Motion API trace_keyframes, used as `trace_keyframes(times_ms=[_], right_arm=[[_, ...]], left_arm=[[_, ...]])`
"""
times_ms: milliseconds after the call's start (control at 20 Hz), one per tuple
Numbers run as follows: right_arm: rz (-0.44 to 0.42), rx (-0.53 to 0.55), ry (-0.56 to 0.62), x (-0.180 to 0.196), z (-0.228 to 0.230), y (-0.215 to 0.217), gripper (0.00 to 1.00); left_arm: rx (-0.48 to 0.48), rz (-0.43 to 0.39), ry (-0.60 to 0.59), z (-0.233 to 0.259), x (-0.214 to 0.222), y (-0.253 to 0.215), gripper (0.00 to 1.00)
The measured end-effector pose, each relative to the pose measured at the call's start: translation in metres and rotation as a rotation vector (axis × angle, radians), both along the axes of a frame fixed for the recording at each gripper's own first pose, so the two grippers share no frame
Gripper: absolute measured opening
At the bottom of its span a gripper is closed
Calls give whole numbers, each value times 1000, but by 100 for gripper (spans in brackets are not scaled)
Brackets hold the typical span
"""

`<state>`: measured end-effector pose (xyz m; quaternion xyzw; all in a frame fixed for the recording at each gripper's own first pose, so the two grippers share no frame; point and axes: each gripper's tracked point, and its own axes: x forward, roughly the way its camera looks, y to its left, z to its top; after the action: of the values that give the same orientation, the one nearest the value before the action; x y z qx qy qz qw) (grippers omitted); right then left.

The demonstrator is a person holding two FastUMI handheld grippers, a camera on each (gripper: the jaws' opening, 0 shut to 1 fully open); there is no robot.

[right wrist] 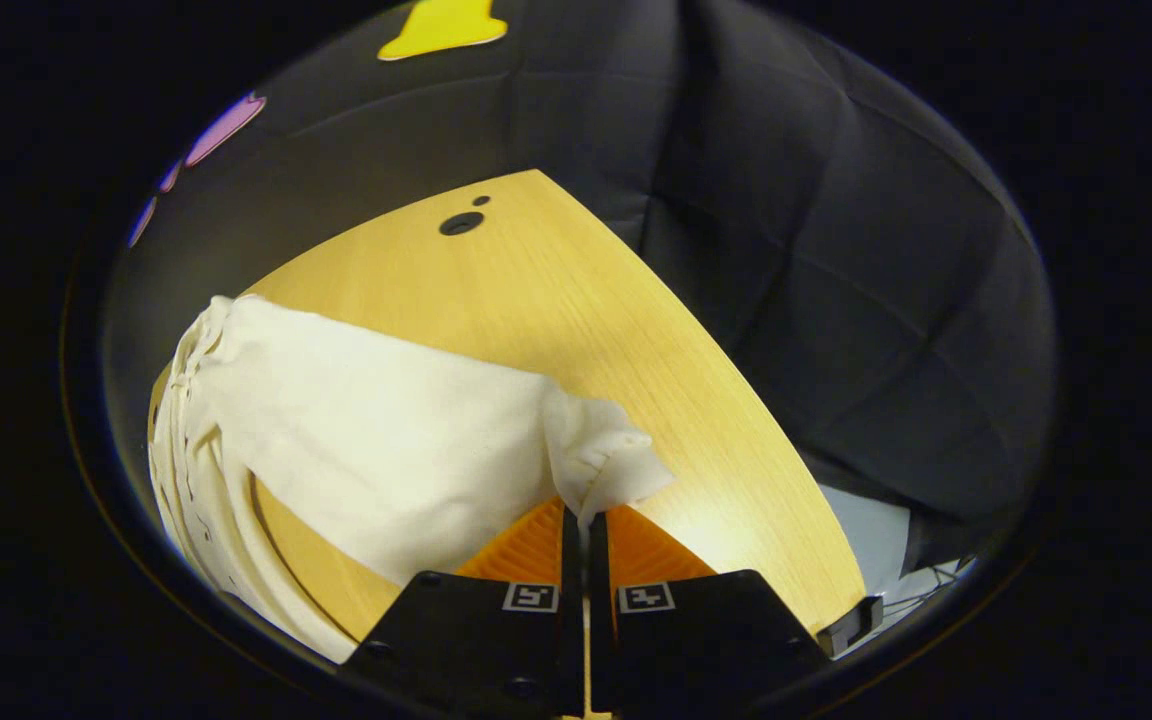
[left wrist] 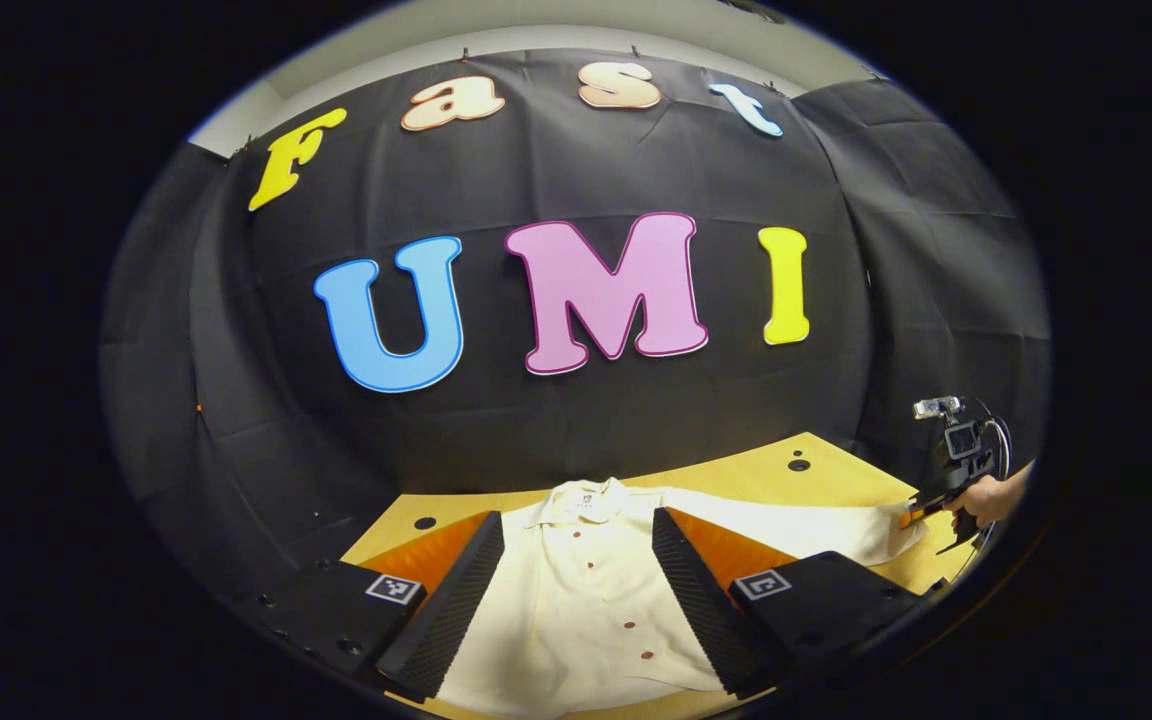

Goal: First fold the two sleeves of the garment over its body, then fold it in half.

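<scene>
On the light wooden desk (left wrist: 836,470), a cream button-front shirt (left wrist: 576,600) is lying flat, collar toward the wall. The left hand-held gripper (left wrist: 576,560) is hovering over its body, fingers spread wide, gripping nothing. The right hand-held gripper (right wrist: 576,515) is pinching the cuff of the outstretched cream sleeve (right wrist: 386,440), fingers clenched on it.

- A black cloth wall (left wrist: 586,180), creased and pinned along its top edge, closes the far side and wraps round left and right.
- A pale wooden table (right wrist: 576,300) with round dark holes (right wrist: 460,223) stands before it.
- A light strip of ceiling (left wrist: 496,30) shows above.
</scene>
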<state>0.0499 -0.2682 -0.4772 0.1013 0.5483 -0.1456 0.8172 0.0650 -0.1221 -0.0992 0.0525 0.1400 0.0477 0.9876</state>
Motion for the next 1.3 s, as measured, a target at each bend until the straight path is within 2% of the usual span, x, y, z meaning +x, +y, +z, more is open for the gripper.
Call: trace_keyframes(times_ms=[100,300,450,800,1050,1250,1300], right_arm=[[64,4,-39,23,18,26,7],[182,59,-139,76,58,106,7],[281,92,-198,110,82,182,6],[464,207,-254,147,107,367,6],[501,352,-268,151,120,479,6],[455,521,-246,149,111,545,6],[433,581,-251,149,112,557,17]], left_arm=[[5,27,1,2,-9,13,98],[16,52,-13,6,-25,40,98],[-3,84,-8,4,-38,64,98],[-94,166,30,-23,-64,126,98],[-157,229,76,-56,-86,174,98],[-179,252,105,-84,-91,206,98],[-189,256,110,-90,-91,211,98]])
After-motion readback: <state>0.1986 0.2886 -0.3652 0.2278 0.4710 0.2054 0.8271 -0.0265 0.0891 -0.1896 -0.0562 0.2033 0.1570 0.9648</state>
